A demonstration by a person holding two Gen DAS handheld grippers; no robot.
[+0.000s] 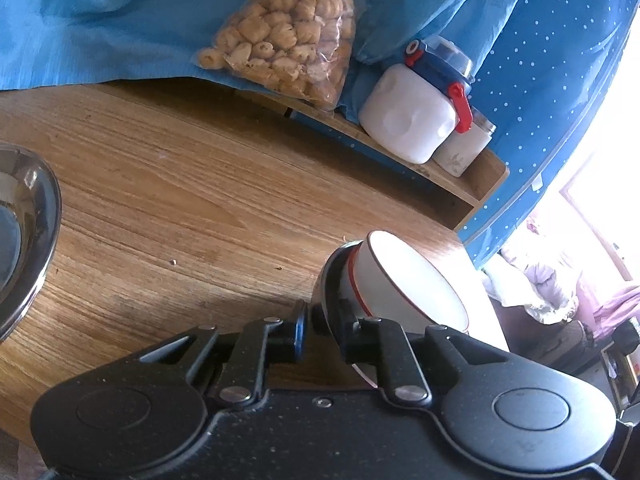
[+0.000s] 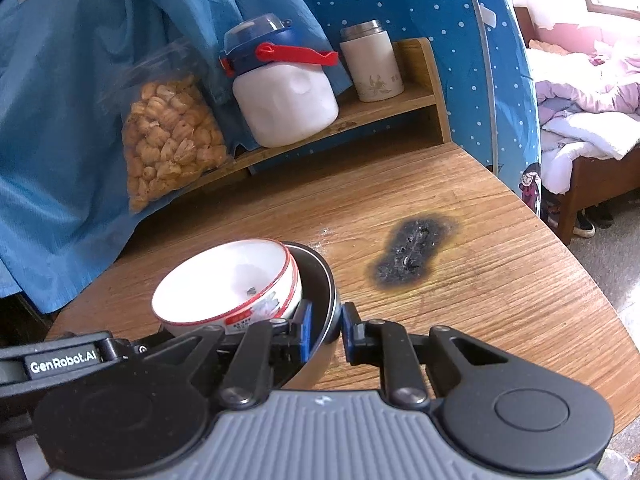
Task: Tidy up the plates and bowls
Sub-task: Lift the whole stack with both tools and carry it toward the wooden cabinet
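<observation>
White red-rimmed bowl (image 2: 228, 280) sits nested in a dark bowl (image 2: 320, 300) – both tilted, just ahead of the grippers. Right gripper (image 2: 325, 330) pinches the dark bowl's rim; left gripper (image 1: 322, 330) pinches the dark bowl's other side. "GenRobot.AI" reads on the left gripper – the white bowl's red label is illegible.

A wooden table (image 2: 500, 280) carries a black burn mark (image 2: 416, 252) near its right edge. At its back stands a low wooden shelf (image 2: 420, 96), which holds a bag of snacks (image 2: 168, 136), a white jug (image 2: 284, 100) with a red handle, and a white flask (image 2: 372, 64).
</observation>
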